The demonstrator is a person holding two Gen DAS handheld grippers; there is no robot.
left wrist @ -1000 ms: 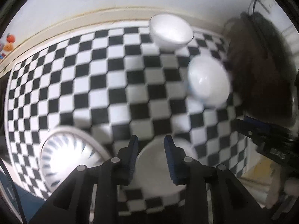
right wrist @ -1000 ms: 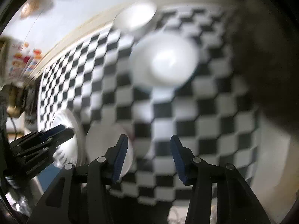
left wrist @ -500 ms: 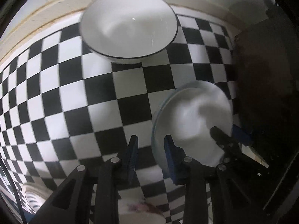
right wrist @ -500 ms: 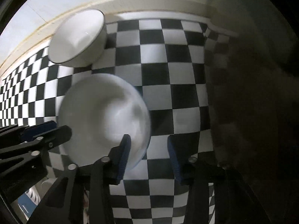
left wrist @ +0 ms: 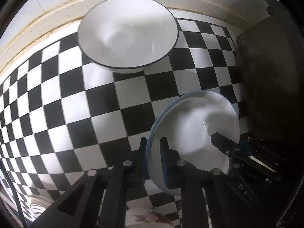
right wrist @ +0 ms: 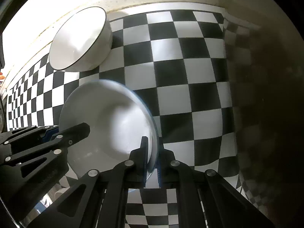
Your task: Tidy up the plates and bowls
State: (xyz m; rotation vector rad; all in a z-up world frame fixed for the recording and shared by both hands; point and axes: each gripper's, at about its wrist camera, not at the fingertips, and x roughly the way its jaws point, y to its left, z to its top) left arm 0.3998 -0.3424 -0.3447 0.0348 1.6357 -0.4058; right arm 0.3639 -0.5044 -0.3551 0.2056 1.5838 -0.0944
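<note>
Here, round glossy white bowl (left wrist: 193, 125); checkered cloth (left wrist: 106, 102).

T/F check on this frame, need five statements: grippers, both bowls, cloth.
1. Both grippers clamp the rim of the same blue-rimmed bowl. True: left gripper and right gripper pinch opposite sides.
2. The black-rimmed bowl is stacked inside the held one. False: it sits apart, nearer the wall.
3. The cloth is plain white. False: black-and-white checkered.
4. The black-rimmed bowl is empty. True.
5. The right gripper is wide open. False: it is shut on the bowl's rim.
</note>
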